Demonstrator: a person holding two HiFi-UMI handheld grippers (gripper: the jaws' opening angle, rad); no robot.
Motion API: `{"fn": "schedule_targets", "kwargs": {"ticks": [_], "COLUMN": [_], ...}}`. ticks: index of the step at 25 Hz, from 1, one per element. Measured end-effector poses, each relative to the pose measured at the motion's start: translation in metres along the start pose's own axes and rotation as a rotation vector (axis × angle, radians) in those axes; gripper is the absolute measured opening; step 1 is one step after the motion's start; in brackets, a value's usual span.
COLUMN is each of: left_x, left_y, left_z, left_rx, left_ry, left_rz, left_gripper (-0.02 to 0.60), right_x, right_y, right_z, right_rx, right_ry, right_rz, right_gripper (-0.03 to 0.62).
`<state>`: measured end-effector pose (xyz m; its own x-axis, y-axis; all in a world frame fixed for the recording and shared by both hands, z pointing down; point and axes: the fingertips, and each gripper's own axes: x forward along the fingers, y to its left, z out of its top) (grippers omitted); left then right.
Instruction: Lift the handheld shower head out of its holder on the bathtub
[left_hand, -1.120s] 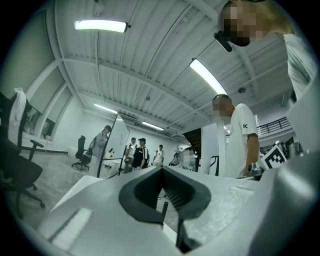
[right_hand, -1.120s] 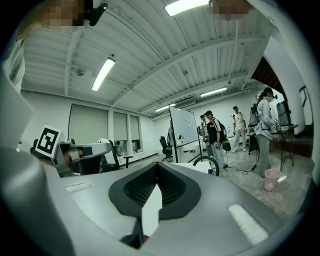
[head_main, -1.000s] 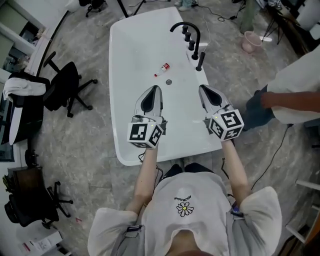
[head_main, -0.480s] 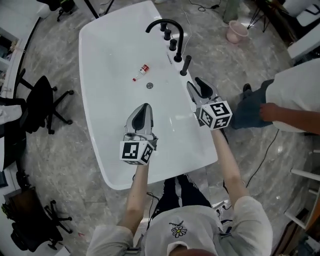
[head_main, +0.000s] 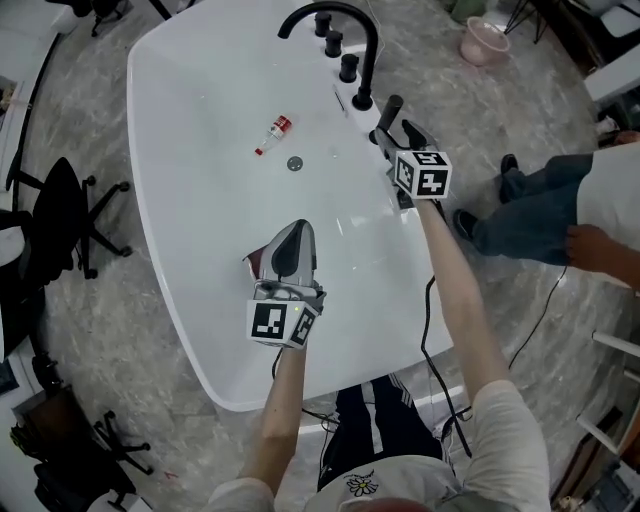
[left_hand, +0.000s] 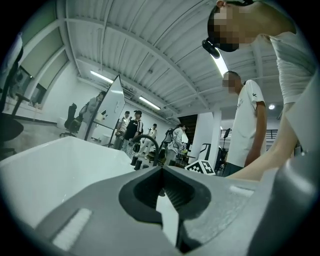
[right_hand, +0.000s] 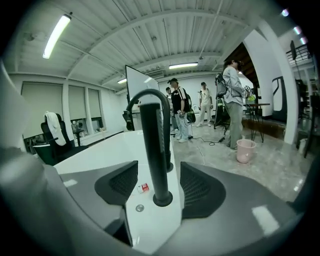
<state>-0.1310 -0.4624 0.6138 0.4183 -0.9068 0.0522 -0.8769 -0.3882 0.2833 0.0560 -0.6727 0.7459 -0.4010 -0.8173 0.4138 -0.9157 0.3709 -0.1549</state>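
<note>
The handheld shower head (head_main: 390, 108) is a slim black wand standing upright in its round holder (right_hand: 162, 199) on the white bathtub's rim (head_main: 400, 215). My right gripper (head_main: 397, 128) is open, its fingers on either side of the wand (right_hand: 155, 145). In the right gripper view the ribbed pads (right_hand: 197, 186) flank the wand low down with a gap on each side, not touching. My left gripper (head_main: 288, 240) is shut and empty, hovering over the tub's inside. In the left gripper view its tips (left_hand: 161, 170) meet.
A black arched faucet (head_main: 335, 20) and round knobs (head_main: 348, 68) stand on the rim just beyond the wand. A small red-capped bottle (head_main: 272, 132) and the drain (head_main: 294, 164) lie in the tub. A person (head_main: 560, 210) stands right; a pink bucket (head_main: 483, 42) sits beyond.
My right gripper has reached forward along the rim until its open jaws sit around the wand. The left gripper has stayed over the tub, further back than the right.
</note>
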Motion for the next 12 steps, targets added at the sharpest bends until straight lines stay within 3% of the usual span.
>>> {"fn": "schedule_targets", "kwargs": {"ticks": [6, 10, 12], "left_x": [0.003, -0.001, -0.002], "left_y": [0.022, 0.029, 0.030], "left_z": [-0.029, -0.040, -0.042], "left_rx": [-0.025, -0.031, -0.026], "left_ry": [0.013, 0.027, 0.032], "left_rz": [0.023, 0.036, 0.036], "left_gripper": [0.000, 0.000, 0.000], "right_x": [0.038, 0.051, 0.052], "right_y": [-0.005, -0.005, -0.006], "right_z": [-0.020, -0.032, -0.033], "right_rx": [-0.062, -0.076, -0.085], "right_ry": [0.042, 0.056, 0.049], "right_rz": [-0.012, -0.029, -0.036], "right_gripper": [0.245, 0.157, 0.156]}}
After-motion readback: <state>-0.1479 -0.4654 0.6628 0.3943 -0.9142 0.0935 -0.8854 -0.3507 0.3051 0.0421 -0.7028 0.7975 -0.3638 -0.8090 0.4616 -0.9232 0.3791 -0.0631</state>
